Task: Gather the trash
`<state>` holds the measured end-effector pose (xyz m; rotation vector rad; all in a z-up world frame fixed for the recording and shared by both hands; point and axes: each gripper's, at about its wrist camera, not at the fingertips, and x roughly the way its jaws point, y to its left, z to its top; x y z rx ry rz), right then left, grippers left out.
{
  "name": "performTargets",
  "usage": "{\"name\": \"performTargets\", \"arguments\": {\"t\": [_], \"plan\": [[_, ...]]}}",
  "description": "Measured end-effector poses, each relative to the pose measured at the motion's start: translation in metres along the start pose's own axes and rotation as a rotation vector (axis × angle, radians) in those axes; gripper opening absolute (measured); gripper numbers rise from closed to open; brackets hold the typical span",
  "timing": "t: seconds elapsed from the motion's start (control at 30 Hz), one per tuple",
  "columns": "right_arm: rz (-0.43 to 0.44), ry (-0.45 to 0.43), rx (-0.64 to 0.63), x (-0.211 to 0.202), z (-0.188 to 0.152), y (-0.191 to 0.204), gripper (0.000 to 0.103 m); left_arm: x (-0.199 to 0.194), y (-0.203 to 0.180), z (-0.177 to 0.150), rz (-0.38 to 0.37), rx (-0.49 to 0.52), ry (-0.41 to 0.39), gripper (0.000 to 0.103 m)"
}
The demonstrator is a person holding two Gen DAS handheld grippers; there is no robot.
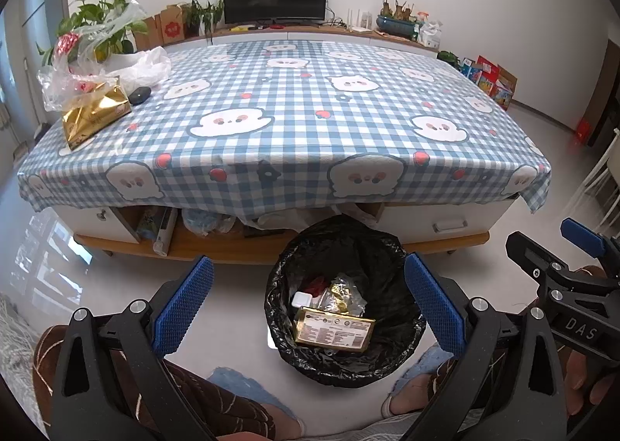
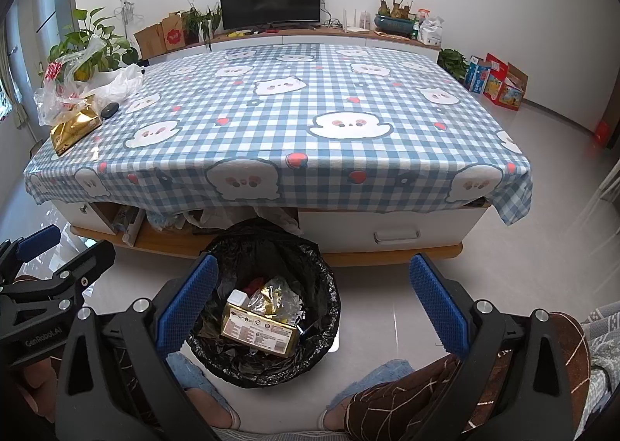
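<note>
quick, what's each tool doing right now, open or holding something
Left tool: open, holding nothing.
Right tool: open, holding nothing.

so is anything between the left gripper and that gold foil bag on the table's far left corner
Nothing visible blocks it. The left gripper is open and empty over the black-lined trash bin; bare checked tablecloth lies along the way. Crumpled clear plastic bags and a small dark object sit behind the gold foil bag.
</note>
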<state>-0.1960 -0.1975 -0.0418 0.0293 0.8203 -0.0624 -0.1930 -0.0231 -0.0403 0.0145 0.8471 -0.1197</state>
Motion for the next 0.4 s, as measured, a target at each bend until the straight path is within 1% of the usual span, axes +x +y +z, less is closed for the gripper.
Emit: {"name": "performTargets", "arguments": {"t": [0.2,0.4], "plan": [[-0.001,0.004,-0.003,0.0016,-0.0010,0.0005,0.095,0.0002,0.0004,0.0003,-0.008,-0.002,-0.002,0.097],[0.000,0.003,-0.001,0.0015,-0.0009,0.0006,0.095,0.0009,0.0017,0.0000,0.009,-0.007,-0.005,0.097]]}}
